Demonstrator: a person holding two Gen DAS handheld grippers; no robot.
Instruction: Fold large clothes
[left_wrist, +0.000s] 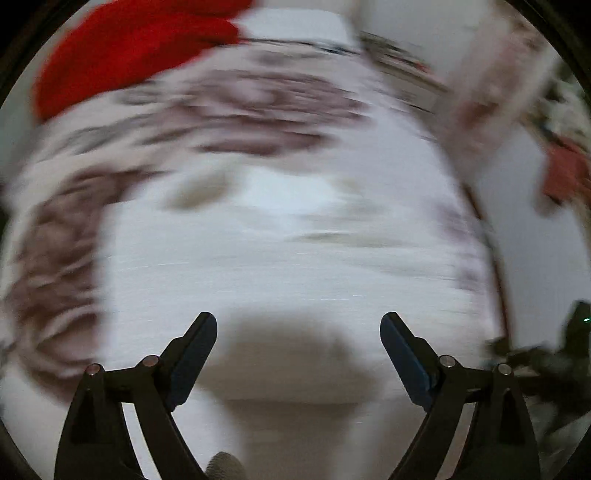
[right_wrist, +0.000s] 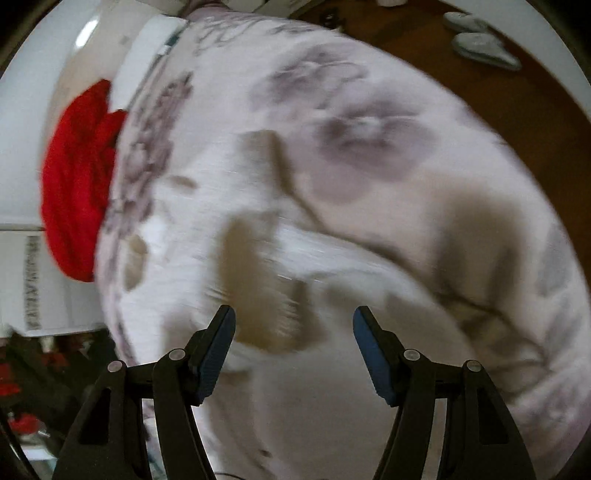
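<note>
Pale floral cloth (left_wrist: 280, 236) fills the middle of both blurred views, red garment (left_wrist: 122, 55) upper left. My left hand-held gripper (left_wrist: 298, 325) and right hand-held gripper (right_wrist: 294, 319) gape wide, empty. I judge I'm between grasps; next, pinch an edge.

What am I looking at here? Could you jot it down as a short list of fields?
Surface: bed with a pale flowered bedspread
Clothing: red garment lying at the bed's far edge
Left tool: open, holding nothing, above the bedspread
Right tool: open, holding nothing, above the bedspread
Floor: brown, with a pair of pale slippers
Image quality: blurred, details uncertain
</note>
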